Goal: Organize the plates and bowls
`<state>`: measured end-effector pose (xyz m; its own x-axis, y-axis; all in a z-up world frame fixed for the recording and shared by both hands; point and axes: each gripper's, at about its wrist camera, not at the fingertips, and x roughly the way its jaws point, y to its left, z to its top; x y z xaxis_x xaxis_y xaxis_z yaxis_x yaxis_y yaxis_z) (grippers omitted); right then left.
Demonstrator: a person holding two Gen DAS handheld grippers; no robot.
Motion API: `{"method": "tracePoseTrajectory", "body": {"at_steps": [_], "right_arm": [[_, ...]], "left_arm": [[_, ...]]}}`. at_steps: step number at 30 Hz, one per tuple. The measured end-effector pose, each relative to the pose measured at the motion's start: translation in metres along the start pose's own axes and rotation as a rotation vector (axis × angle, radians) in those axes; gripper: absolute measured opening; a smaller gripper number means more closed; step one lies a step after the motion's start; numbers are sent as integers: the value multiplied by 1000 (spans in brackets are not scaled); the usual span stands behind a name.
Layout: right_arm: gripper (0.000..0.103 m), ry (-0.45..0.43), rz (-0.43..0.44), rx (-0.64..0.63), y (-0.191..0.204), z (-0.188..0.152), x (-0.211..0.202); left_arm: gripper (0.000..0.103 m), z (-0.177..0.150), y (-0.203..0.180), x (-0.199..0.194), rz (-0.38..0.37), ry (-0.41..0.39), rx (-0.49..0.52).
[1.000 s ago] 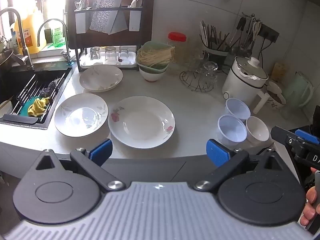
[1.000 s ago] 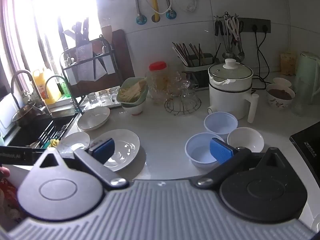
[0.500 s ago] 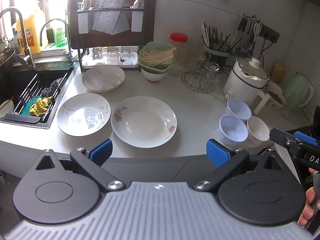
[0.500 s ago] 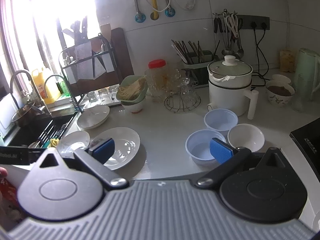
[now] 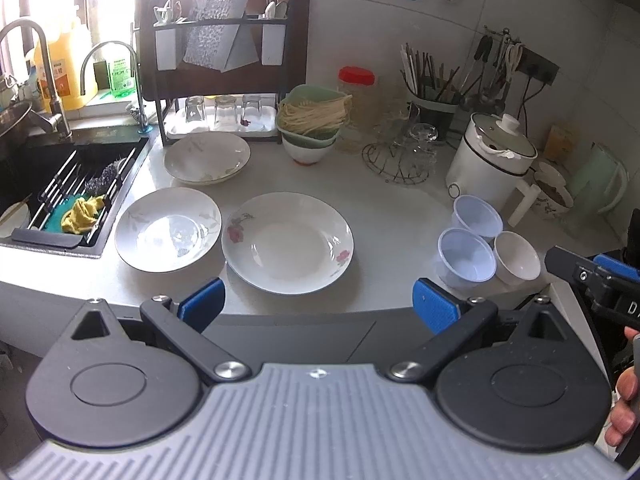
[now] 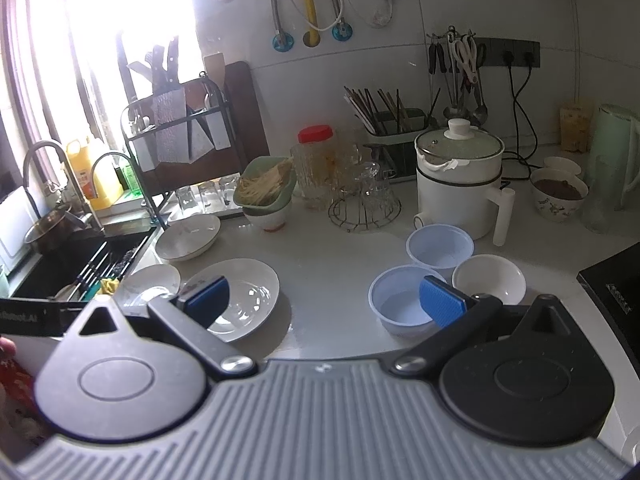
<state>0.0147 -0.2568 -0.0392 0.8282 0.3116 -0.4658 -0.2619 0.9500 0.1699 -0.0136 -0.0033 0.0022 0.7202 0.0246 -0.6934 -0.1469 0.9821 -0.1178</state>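
Three white plates lie on the counter: a rose-patterned one [image 5: 287,242] in the middle, a leaf-patterned one [image 5: 168,230] to its left, and a deeper one [image 5: 207,157] behind. Two pale blue plastic bowls [image 5: 466,257] [image 5: 477,218] and a small white bowl [image 5: 517,257] sit to the right. My left gripper [image 5: 318,304] is open and empty, held before the counter edge in front of the rose plate. My right gripper [image 6: 324,300] is open and empty above the counter, between the rose plate [image 6: 240,298] and the near blue bowl [image 6: 402,300].
A sink [image 5: 60,184] with a rack and yellow cloth is at the left. A dish rack [image 5: 224,72] with glasses, a green bowl of noodles [image 5: 312,120], a wire stand [image 5: 396,160], a white electric pot [image 5: 490,160] and a kettle [image 5: 596,184] line the back. A black cooktop [image 6: 616,284] is at the right.
Both grippers have shifted slightly, the counter objects sliding a little in each view. Both stay open and empty. Nothing on the counter moved.
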Motion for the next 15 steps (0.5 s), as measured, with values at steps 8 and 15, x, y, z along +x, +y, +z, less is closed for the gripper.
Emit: {"method": "tracePoseTrajectory", "body": {"at_steps": [8, 15], "right_arm": [[103, -8, 16, -4, 1, 0, -1], [103, -6, 21, 5, -2, -2, -3]], "left_arm": [[102, 0, -3, -3, -3, -13, -3], [102, -2, -3, -5, -6, -15, -2]]}}
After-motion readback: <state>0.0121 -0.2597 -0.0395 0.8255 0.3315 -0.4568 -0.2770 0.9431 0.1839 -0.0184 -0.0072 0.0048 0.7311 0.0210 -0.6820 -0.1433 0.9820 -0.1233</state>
